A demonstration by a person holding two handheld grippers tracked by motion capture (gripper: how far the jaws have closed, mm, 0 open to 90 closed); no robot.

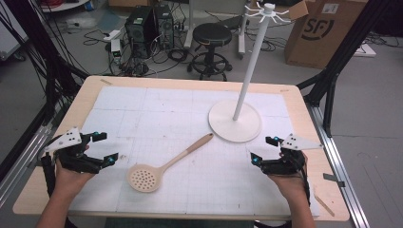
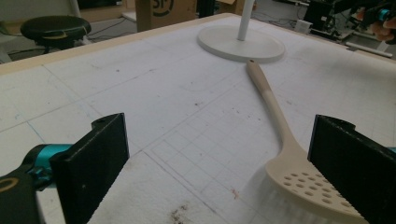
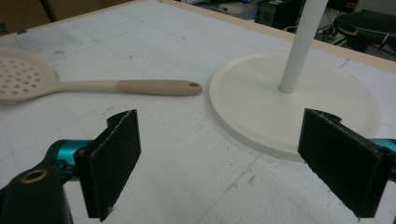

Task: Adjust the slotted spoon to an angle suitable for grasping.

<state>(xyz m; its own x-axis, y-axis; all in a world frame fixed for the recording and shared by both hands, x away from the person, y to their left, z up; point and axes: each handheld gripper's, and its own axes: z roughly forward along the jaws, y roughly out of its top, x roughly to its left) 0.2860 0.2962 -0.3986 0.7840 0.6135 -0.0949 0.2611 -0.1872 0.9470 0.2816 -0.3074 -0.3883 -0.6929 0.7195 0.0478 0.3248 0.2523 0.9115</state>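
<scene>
A beige slotted spoon (image 1: 164, 165) lies flat on the white mat, its perforated head toward the near edge and its handle tip close to the stand's base. The same spoon (image 2: 285, 140) (image 3: 93, 85) appears from both grippers. A white hook stand (image 1: 247, 71) rises from a round base (image 1: 235, 126) (image 2: 240, 44) (image 3: 261, 102) at the mat's right centre. My left gripper (image 1: 105, 148) (image 2: 217, 168) rests open at the table's left, left of the spoon head. My right gripper (image 1: 264, 149) (image 3: 233, 158) is open at the right, just in front of the base. Nothing sits between either pair of jaws.
The wooden table (image 1: 43, 171) carries a white gridded mat (image 1: 157, 109). Behind it on the floor stand a black stool (image 1: 211, 40), computer towers (image 1: 147, 26), cables and a cardboard box (image 1: 323, 31). Black frame struts (image 1: 332, 85) flank both sides.
</scene>
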